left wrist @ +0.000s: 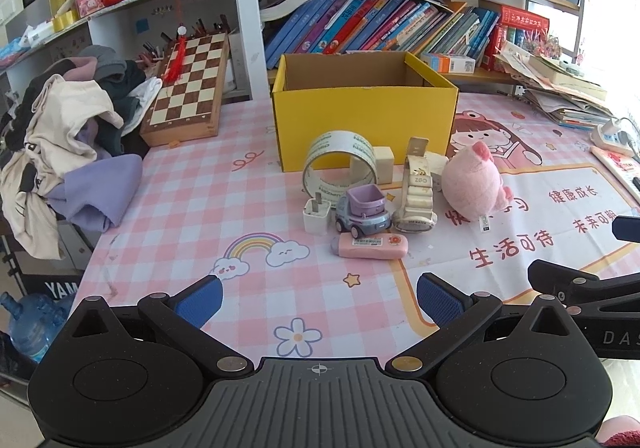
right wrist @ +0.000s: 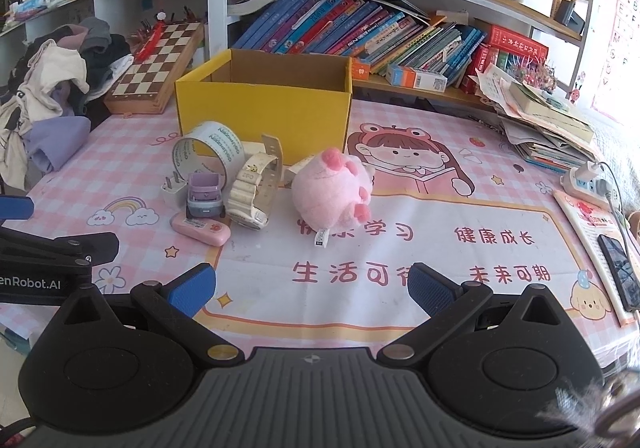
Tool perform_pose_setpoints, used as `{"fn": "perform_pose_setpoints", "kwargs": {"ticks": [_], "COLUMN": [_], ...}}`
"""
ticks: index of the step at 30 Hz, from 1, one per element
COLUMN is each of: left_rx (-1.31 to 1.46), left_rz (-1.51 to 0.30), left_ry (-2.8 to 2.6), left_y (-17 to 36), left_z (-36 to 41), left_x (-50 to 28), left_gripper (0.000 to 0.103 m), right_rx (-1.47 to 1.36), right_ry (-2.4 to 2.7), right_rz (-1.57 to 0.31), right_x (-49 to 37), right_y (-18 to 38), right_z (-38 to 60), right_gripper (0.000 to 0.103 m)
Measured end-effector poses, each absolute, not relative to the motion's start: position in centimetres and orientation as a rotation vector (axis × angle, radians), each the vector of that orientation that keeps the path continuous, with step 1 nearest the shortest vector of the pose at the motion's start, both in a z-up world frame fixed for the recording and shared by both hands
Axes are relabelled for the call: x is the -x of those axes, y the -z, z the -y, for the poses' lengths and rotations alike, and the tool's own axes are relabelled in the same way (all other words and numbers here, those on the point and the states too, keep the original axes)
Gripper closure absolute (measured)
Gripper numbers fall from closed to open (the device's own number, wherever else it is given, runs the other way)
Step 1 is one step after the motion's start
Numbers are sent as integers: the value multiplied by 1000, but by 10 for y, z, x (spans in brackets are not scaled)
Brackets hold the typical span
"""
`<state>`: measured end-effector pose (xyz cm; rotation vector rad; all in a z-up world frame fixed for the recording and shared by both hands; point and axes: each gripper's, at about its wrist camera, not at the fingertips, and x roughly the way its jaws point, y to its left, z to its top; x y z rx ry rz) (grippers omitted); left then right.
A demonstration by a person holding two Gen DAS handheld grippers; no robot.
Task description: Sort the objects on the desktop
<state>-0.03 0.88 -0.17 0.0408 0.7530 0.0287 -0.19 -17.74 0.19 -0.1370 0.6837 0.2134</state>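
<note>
Item cluster, mid-worktop: pink plush pig [right wrist: 334, 192]; at its 9 o'clock a cream watch [right wrist: 252, 188], purple toy truck [right wrist: 204, 196], white plug [right wrist: 173, 184], tape roll [right wrist: 210, 152]; pink case [right wrist: 200, 228] nearest me. Yellow box [right wrist: 264, 108] at 12 o'clock, open-topped. I read left tongs [left wrist: 318, 300] and right tongs [right wrist: 312, 288] both spread apart, holding nothing.

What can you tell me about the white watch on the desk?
The white watch looks like a chunky plastic or rubber digital model, cream and somewhat grubby. It stands on its side on the pink checked mat, its strap curled in a loop with the free end sticking up. It sits between the purple toy truck and the pink plush, before the yellow box.
</note>
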Motion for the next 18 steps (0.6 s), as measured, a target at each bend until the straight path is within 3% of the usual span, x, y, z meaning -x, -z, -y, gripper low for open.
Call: {"fn": "perform_pose_setpoints", "kwargs": {"ticks": [18], "left_rx": [-42], "left_rz": [-732], "left_ry": [-25], "left_y": [-1], "left_z": [-10], "left_x": [2], "left_gripper": [0], "right_rx": [127], "right_ry": [-221], "right_rz": [-682], "right_x": [2], "right_y": [-3], "right_z": [177], "right_gripper": [0]}}
